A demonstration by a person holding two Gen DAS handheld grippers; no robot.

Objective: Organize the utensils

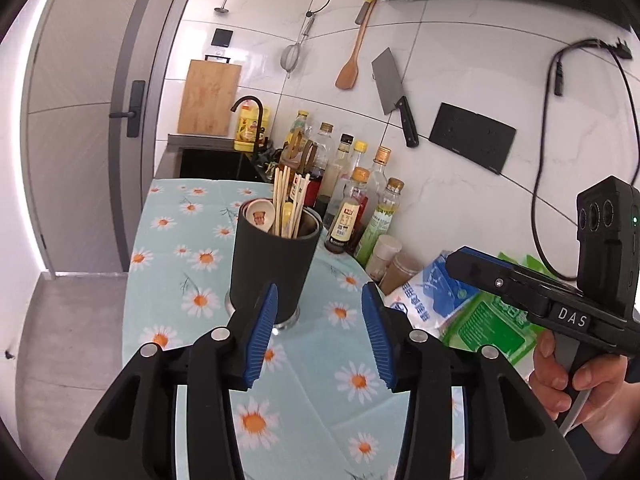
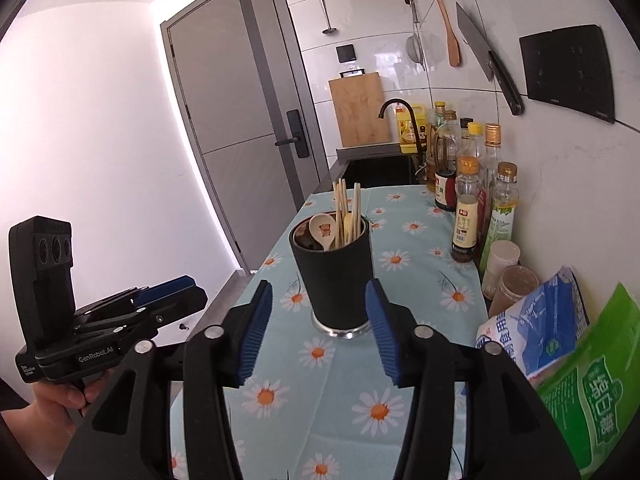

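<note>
Left gripper (image 1: 320, 336) marked "GenRobot.AI" and right gripper (image 2: 316, 332) marked "DAS", both spread wide holding nothing, black utensil holder (image 2: 331, 276) with chopsticks (image 2: 343, 210) on daisy-cloth desk (image 2: 360, 400).

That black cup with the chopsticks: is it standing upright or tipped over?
Upright. The black cup stands on its metal base on the daisy tablecloth, with chopsticks and a spoon sticking out of the top.

Sauce bottles (image 2: 466, 204) along wall, cleaver (image 1: 394, 96) hanging above, cutting board (image 2: 358, 110) behind sink (image 2: 378, 168).
</note>
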